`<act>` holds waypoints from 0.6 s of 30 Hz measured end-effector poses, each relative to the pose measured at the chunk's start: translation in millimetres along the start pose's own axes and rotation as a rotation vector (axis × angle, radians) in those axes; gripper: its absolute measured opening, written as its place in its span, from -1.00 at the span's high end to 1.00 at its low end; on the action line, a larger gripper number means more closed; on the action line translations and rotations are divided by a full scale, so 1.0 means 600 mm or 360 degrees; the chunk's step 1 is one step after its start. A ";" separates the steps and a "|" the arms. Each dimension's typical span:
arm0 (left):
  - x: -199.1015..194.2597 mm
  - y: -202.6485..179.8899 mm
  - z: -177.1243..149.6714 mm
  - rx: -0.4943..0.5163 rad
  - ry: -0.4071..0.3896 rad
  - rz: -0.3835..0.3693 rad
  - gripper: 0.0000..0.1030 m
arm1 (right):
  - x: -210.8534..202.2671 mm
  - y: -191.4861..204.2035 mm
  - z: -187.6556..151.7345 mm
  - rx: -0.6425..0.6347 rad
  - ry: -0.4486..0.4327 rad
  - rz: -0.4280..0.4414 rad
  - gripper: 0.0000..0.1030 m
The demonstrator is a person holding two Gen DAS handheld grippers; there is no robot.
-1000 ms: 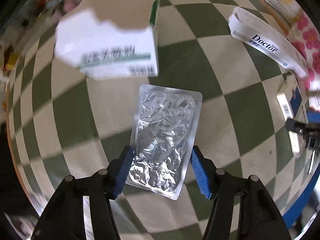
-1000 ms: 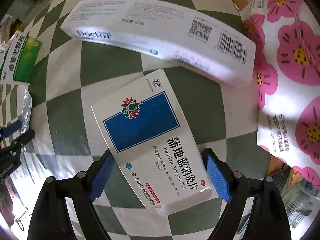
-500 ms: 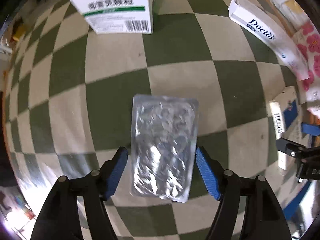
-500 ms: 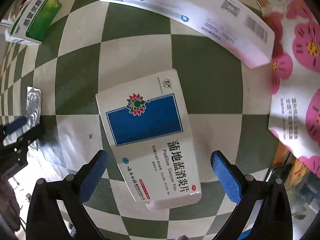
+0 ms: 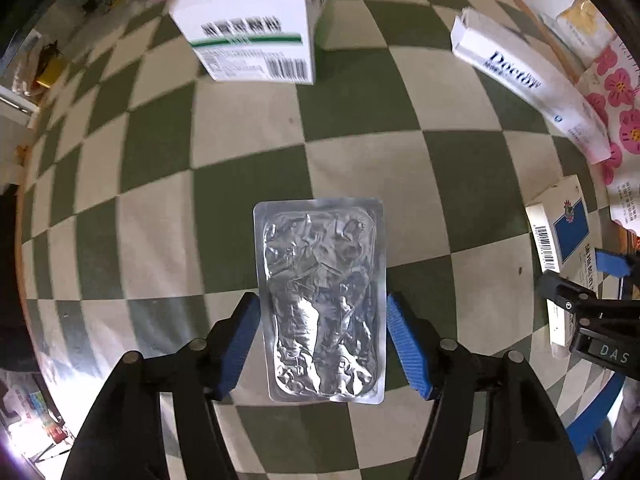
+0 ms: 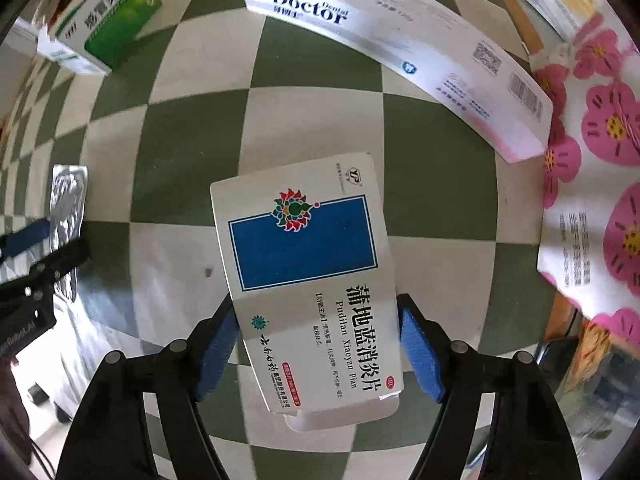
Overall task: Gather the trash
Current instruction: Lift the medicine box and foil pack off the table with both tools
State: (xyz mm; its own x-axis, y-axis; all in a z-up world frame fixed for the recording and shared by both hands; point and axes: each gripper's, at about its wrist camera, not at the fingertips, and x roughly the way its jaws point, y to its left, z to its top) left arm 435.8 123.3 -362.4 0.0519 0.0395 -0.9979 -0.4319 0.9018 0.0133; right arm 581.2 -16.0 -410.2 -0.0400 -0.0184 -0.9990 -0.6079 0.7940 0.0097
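Note:
A crumpled silver foil blister pack (image 5: 322,300) sits between the blue pads of my left gripper (image 5: 322,340), which is shut on its long edges. A white medicine box with a blue rectangle (image 6: 308,284) sits between the pads of my right gripper (image 6: 318,344), which is shut on its sides. The blister pack also shows at the left of the right wrist view (image 6: 68,208). The medicine box also shows at the right of the left wrist view (image 5: 560,240). Both lie over the green and cream checkered cloth (image 5: 380,152).
A white and green carton (image 5: 256,36) lies at the far side, seen also in the right wrist view (image 6: 104,20). A long white "Doctor" toothpaste box (image 6: 400,52) lies far right. A bag with pink flowers (image 6: 600,160) is at the right edge.
Both grippers have closed in: the left pads now press the blister pack's edges and the right pads press the medicine box's sides. The left view has shifted; the carton now shows its barcode side.

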 end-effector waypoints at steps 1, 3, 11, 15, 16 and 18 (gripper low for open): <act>-0.005 0.010 0.008 -0.0009 -0.0027 0.0005 -0.20 | -0.004 0.003 -0.003 0.0020 -0.0014 0.0016 -0.50; -0.029 0.010 -0.004 -0.0037 -0.0079 0.0012 -0.20 | -0.017 0.002 -0.011 0.0073 -0.0046 0.0065 -0.50; -0.138 0.025 -0.065 -0.0123 -0.0296 0.0006 -0.20 | -0.102 0.010 -0.063 0.0194 -0.0218 0.0147 -0.50; -0.175 0.048 -0.106 -0.0156 -0.0363 -0.0012 -0.20 | -0.142 0.023 -0.092 0.0218 -0.0293 0.0164 -0.50; -0.184 0.049 -0.111 -0.0157 -0.0373 -0.0016 -0.20 | -0.149 0.027 -0.097 0.0218 -0.0308 0.0163 -0.50; -0.191 0.053 -0.138 -0.0152 -0.0398 -0.0014 -0.20 | -0.168 0.037 -0.129 0.0216 -0.0350 0.0167 -0.50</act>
State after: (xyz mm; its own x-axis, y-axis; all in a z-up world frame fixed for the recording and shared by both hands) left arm 341.3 112.0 -252.9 0.2717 0.1479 -0.9510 -0.5131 0.8582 -0.0131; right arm 510.4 -43.6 -305.9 0.0850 0.1890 -0.9783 -0.4971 0.8590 0.1227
